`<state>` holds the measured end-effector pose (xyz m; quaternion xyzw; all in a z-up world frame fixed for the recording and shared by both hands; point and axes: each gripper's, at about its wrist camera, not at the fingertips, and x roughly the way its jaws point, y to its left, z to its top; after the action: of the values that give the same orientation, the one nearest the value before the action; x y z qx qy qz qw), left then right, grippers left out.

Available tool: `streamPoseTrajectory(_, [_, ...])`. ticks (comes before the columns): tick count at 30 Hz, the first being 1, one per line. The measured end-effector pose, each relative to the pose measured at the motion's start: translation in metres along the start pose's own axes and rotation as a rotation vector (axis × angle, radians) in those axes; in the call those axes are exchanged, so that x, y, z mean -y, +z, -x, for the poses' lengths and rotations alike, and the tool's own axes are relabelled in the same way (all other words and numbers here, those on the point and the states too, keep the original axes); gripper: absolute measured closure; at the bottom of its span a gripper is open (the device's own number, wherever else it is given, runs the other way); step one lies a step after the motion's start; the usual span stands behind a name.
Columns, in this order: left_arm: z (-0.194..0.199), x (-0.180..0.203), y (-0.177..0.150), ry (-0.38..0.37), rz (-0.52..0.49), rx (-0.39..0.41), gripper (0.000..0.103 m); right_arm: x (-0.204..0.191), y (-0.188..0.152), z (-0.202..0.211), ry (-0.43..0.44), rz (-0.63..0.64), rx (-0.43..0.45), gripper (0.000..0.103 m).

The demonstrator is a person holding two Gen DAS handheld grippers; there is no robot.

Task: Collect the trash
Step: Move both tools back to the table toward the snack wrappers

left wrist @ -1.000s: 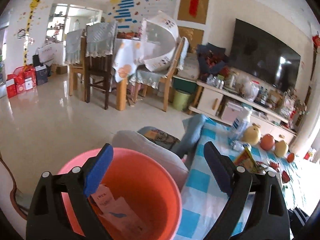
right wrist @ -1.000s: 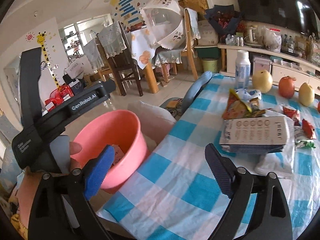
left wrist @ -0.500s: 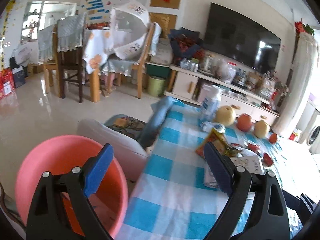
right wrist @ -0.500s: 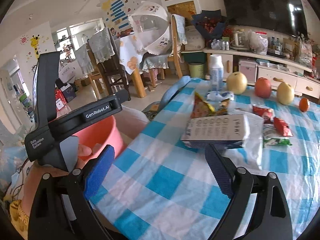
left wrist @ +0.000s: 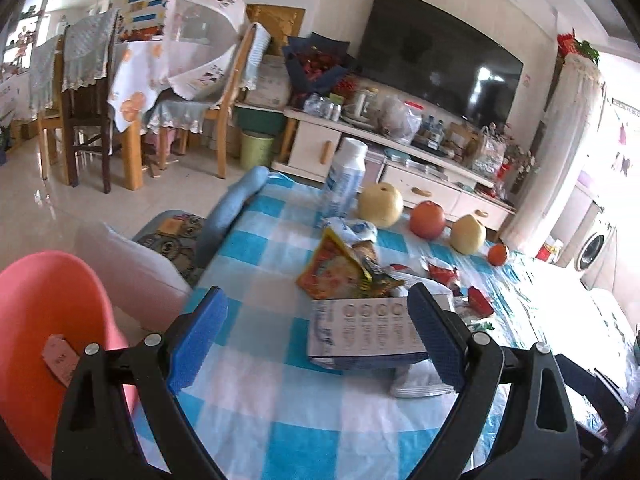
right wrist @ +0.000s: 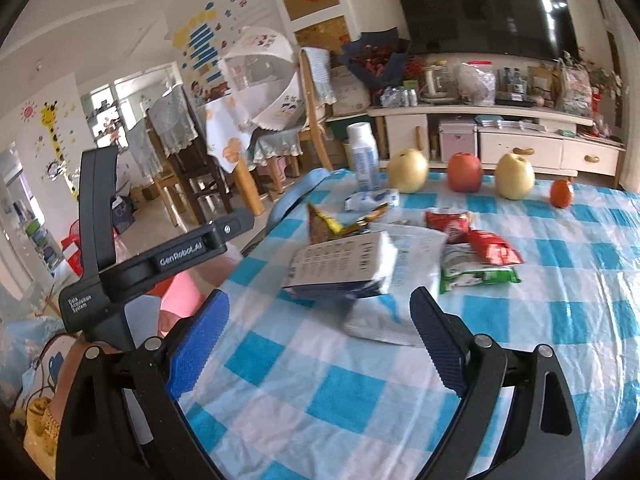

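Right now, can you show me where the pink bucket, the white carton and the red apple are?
pink bucket (left wrist: 44, 292), left wrist view, on its inner wall.
white carton (right wrist: 340, 262), right wrist view, on its printed top face.
red apple (right wrist: 464, 172), right wrist view, on its front.

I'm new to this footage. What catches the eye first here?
A white-and-blue cardboard box lies amid crumpled snack wrappers in the middle of the blue-checked tablecloth. A row of fruit lines its far edge, and a pink plastic bucket waits off the near-left corner.
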<state>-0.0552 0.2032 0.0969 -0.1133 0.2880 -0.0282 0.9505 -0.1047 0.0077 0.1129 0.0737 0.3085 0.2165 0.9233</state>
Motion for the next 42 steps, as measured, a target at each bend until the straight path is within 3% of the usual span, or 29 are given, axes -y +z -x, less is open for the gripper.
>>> streamPoseTrajectory(17, [-0.051, 0.06, -0.003, -0.025, -0.114, -0.082, 0.011, 0.129, 0.012, -0.001, -0.099, -0.186, -0.008, 0.012])
streamPoseTrajectory(23, [-0.056, 0.055, -0.001, -0.028, -0.076, -0.086, 0.011, 0.169, 0.017, -0.015, -0.123, -0.251, -0.027, 0.012])
streamPoseTrajectory(27, [-0.076, 0.037, 0.001, -0.012, 0.045, -0.129, 0.011, 0.191, 0.018, -0.031, -0.137, -0.288, -0.057, 0.012])
streamPoseTrajectory(30, [-0.092, 0.03, -0.001, 0.022, 0.077, -0.185, 0.011, 0.207, 0.017, -0.048, -0.115, -0.324, -0.104, 0.012])
streamPoseTrajectory(34, [-0.103, 0.034, -0.007, -0.009, 0.07, -0.248, 0.011, 0.216, 0.015, -0.064, -0.099, -0.329, -0.137, 0.012])
streamPoseTrajectory(39, [-0.1, 0.054, -0.021, -0.049, -0.03, -0.299, 0.011, 0.217, 0.019, -0.076, -0.053, -0.327, -0.162, 0.012])
streamPoseTrajectory(42, [-0.092, 0.069, -0.031, -0.126, -0.082, -0.326, 0.011, 0.215, 0.024, -0.08, -0.05, -0.293, -0.162, 0.012])
